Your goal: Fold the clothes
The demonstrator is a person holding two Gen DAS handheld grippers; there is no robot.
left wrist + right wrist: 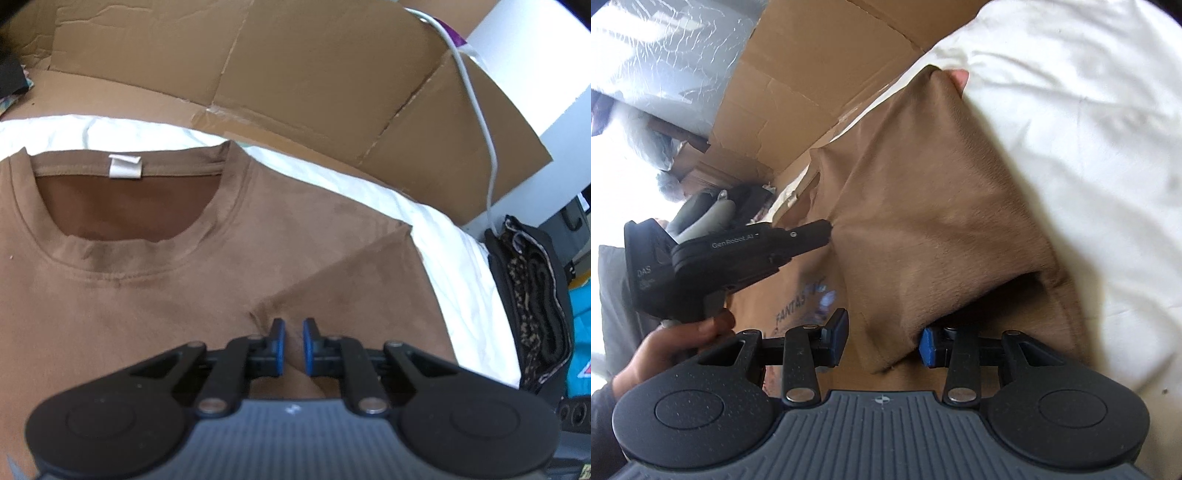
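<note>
Left tool (293,341): its two blue-padded fingers (277,343) stand nearly pressed together, with only a narrow slot between them, and a small ridge of cloth from the brown short-sleeved cotton T-shirt (147,295) rises into that slot. Whether the pads actually bite the ridge cannot be told from this view. The tool sits low over the shirt, near the seam where the right-hand sleeve joins the body.

Right tool (884,341): its jaws are spread about halfway. A hanging fold of the same brown T-shirt (923,221) drapes between them. The right blue pad (929,347) lies against the edge of the cloth; the left pad (838,332) stands clear of it, so the fold is not pinched. In this view the left tool's black body (731,258) appears at the left, gripped from below by a hand (676,343), its tip at the shirt's edge.

T-shirt: it lies front-up on a white sheet covering the bed (424,206). The round ribbed collar (122,251) faces the far side, and a white neck label (125,167) shows inside it. The right sleeve is folded inward over the chest, forming a diagonal crease. Flattened brown cardboard sheets (295,74) stand beyond the bed, and a white cable (476,110) hangs across them at the right.
</note>
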